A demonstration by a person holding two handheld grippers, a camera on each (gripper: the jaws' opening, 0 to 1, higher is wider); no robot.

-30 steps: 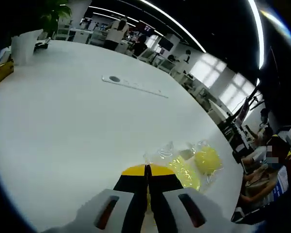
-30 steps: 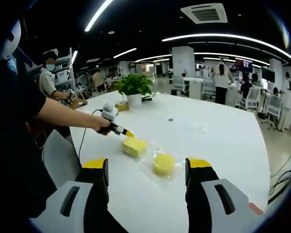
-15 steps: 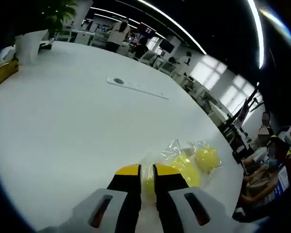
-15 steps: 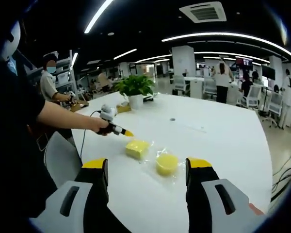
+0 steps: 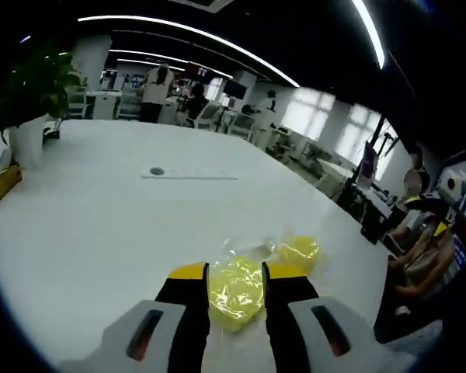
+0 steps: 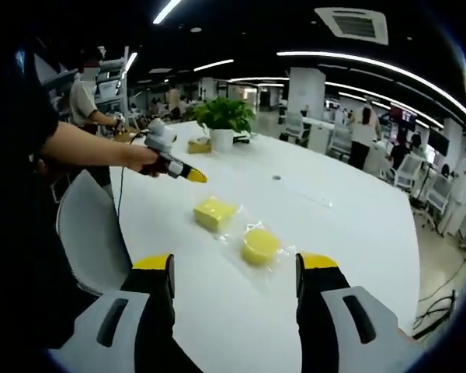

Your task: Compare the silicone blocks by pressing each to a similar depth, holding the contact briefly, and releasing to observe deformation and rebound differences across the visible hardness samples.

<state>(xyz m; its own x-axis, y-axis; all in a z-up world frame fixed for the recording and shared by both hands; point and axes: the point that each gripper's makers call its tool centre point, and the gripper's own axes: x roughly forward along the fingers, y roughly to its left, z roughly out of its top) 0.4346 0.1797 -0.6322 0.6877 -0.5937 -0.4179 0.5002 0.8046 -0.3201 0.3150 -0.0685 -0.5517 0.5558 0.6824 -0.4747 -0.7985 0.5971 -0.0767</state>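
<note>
Lifted clear of the square block (image 6: 214,212), your left tongs (image 5: 236,273) have parted slightly and hold nothing, right tongs (image 6: 234,264) wide and empty (both soft, bagged blocks on the tabletop (image 6: 349,233); press top centres).

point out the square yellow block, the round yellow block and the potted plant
square yellow block (image 6: 214,213), right gripper view, middle of its top face
round yellow block (image 6: 259,245), right gripper view, centre of its top
potted plant (image 6: 222,140), right gripper view, on its white pot

Square block (image 6: 214,213) left of round block (image 6: 259,245) on table (image 6: 357,233).
</note>
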